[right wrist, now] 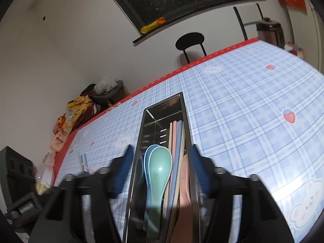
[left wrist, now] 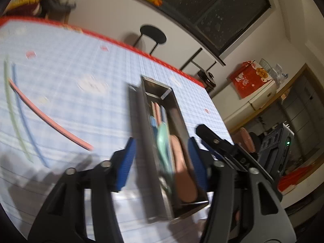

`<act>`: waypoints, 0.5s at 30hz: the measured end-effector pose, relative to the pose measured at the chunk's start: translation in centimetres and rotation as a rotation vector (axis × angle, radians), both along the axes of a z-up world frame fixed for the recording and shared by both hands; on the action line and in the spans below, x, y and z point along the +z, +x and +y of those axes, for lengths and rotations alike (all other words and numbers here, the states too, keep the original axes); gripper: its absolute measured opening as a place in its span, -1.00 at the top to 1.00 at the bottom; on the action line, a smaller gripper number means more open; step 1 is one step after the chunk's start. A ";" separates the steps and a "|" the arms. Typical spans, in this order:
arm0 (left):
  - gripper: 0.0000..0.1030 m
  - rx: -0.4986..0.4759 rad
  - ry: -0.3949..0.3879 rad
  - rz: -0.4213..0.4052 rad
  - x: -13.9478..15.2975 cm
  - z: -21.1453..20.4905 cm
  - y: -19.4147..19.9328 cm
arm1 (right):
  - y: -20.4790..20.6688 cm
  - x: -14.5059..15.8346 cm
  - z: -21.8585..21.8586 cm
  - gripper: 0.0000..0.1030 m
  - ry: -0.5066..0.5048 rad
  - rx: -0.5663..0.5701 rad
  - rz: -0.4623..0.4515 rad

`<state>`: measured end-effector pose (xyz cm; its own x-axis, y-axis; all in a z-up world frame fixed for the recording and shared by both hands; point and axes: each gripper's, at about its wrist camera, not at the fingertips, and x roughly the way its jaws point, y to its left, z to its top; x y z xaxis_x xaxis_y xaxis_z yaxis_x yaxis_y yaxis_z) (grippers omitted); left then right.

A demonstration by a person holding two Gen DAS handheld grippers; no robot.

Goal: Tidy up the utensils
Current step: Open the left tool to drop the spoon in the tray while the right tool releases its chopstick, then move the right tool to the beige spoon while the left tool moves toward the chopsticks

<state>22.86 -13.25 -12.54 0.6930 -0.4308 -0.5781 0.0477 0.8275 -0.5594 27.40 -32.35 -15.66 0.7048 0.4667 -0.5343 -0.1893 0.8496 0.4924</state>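
A long metal utensil box (right wrist: pixel 162 105) lies on the blue plaid tablecloth (right wrist: pixel 243 101). Inside it are a green spoon (right wrist: pixel 160 168) over a blue spoon (right wrist: pixel 146 158), a pink spoon (right wrist: pixel 184 182) and several pastel chopsticks (right wrist: pixel 176 133). My right gripper (right wrist: pixel 162 146) is open and straddles the box, with a gap at its left finger. In the blurred left wrist view my left gripper (left wrist: pixel 162 141) is also open astride the box (left wrist: pixel 139 131), over the green spoon (left wrist: pixel 164 141) and pink spoon (left wrist: pixel 182 172). Loose pink (left wrist: pixel 50 119), blue (left wrist: pixel 24 121) and green (left wrist: pixel 12 111) chopsticks lie on the cloth at left.
The table's red edge (right wrist: pixel 162 79) runs along the far side, with a black stool (right wrist: pixel 190 38) behind it. Snack bags (right wrist: pixel 81 105) are piled past the left corner. A rice cooker (right wrist: pixel 269 30) stands at the far right, and a red carton (left wrist: pixel 249 77) sits on a white cabinet.
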 end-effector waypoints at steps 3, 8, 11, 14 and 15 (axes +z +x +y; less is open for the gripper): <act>-0.58 0.035 0.070 -0.044 1.1 1.9 -1.3 | -0.2 0.3 0.9 -0.74 -0.060 -0.005 -0.010; -0.85 0.094 0.172 -0.064 2.1 6.0 -3.6 | -0.6 0.3 2.8 -0.89 -0.153 0.015 -0.025; -0.85 0.115 0.221 -0.055 2.5 8.9 -5.6 | -1.2 0.4 4.5 -0.89 -0.222 0.046 -0.050; -0.86 0.144 0.247 -0.027 2.7 12.3 -8.3 | -2.1 0.6 6.4 -0.89 -0.270 0.094 -0.081; -0.86 0.161 0.251 -0.015 2.7 13.5 -9.3 | -2.4 0.7 6.9 -0.89 -0.277 0.107 -0.089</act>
